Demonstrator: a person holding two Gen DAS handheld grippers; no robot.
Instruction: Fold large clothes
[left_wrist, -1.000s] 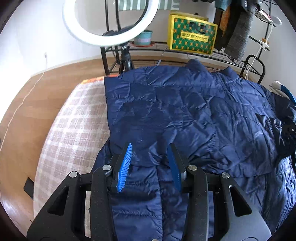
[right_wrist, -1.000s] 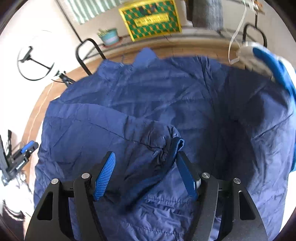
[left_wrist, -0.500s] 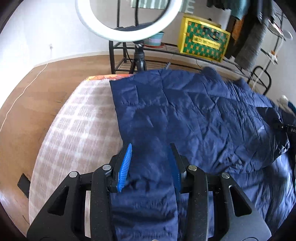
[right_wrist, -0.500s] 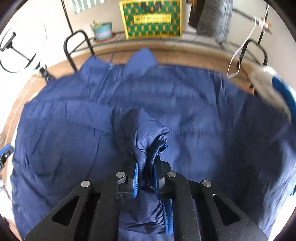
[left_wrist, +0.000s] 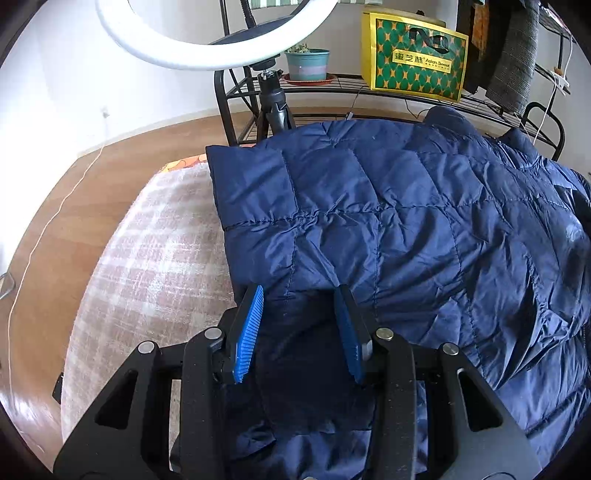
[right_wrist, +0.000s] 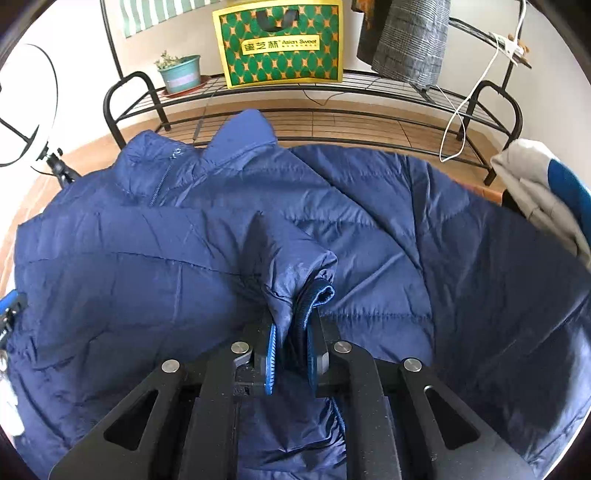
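From the left wrist, the navy quilted jacket lay spread over a plaid-covered bed, and the left gripper stood with its jaws apart over the jacket's near fold, the fabric between them but visibly pressed by neither pad; the garment's right side ran out of frame. From the right wrist, the right gripper was clamped on the sleeve cuff, though its jaws were easing open slightly; its body hid the fabric beneath.
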